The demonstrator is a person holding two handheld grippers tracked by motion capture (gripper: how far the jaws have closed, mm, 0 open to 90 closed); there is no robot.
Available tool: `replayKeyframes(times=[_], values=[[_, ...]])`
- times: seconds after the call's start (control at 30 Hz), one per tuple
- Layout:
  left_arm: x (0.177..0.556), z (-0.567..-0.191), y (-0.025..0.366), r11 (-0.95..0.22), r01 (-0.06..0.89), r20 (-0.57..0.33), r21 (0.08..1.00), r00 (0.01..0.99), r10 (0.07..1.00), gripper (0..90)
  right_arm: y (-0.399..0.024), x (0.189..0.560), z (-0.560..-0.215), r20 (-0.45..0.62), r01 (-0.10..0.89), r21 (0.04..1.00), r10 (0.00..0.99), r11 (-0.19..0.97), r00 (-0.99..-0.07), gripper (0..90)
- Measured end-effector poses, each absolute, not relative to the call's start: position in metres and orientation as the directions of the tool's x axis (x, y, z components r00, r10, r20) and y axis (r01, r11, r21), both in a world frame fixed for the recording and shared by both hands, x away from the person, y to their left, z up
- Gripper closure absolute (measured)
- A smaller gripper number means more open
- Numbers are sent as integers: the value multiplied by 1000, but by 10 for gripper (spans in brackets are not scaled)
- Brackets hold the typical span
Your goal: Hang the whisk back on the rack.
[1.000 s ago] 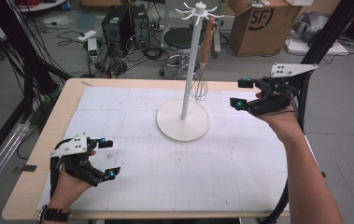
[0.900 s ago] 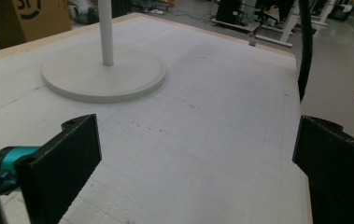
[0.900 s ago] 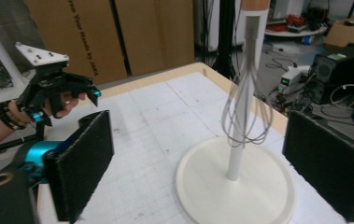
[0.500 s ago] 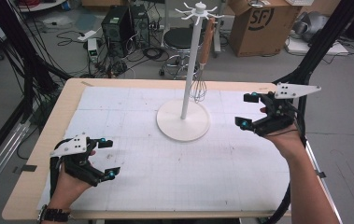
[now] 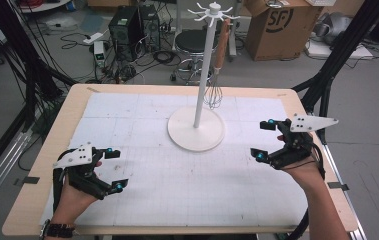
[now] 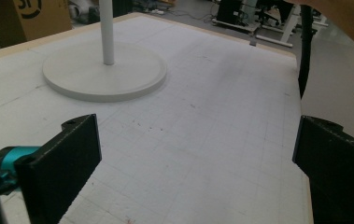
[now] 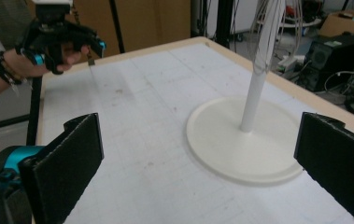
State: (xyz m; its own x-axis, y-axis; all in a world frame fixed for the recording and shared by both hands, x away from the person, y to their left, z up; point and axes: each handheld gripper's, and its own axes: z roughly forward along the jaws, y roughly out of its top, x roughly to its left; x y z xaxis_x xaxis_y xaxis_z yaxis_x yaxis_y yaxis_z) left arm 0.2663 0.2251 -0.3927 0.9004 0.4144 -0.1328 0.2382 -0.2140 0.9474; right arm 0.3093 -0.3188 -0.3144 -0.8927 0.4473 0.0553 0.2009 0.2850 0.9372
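the whisk hung from a hook at the crown of the white utensil stand, its wooden handle uppermost and its wire head dangling just beside the pole, clear of the round base. hung that way it could swing free and be lifted off without tipping the stand, whose broad base sat near the far middle of the white gridded mat, within reach of either arm.

the right gripper was held above the mat to the right of the base, near it but not touching, with both jaws spread wide and nothing between them. in the right gripper view the jaws framed the pole and base, which suggested that this gripper was lined up toward the stand; whether it was approaching or standing off could not be settled from the pictures.

the left gripper rested low at the near left of the mat, well apart from the stand, jaws likewise wide apart and empty. that placement appeared to be a waiting position that kept the middle of the mat open for the other hand.

no other utensil was noted on the hooks. the mat bore faint marks.
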Motion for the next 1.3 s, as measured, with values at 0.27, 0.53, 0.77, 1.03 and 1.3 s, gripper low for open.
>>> replayKeyframes(times=[0.27, 0.53, 0.77, 1.03, 1.3], values=[[267, -394, 226, -212, 242, -137, 947, 900, 413, 17, -324, 306, -337, 92, 236, 934, 460, 267, -883, 3], [268, -397, 225, -214, 249, -143, 945, 898, 416, 17, -328, 303, -344, 93, 254, 923, 473, 290, -876, 3], [267, -396, 225, -208, 251, -147, 945, 898, 415, 17, -329, 303, -355, 115, 275, 919, 478, 281, -871, 3], [269, -394, 223, -201, 248, -147, 948, 897, 416, 17, -333, 300, -368, 135, 298, 914, 483, 277, -865, 4], [271, -393, 223, -201, 244, -143, 949, 899, 415, 17, -340, 290, -382, 150, 320, 906, 499, 275, -854, 4]])
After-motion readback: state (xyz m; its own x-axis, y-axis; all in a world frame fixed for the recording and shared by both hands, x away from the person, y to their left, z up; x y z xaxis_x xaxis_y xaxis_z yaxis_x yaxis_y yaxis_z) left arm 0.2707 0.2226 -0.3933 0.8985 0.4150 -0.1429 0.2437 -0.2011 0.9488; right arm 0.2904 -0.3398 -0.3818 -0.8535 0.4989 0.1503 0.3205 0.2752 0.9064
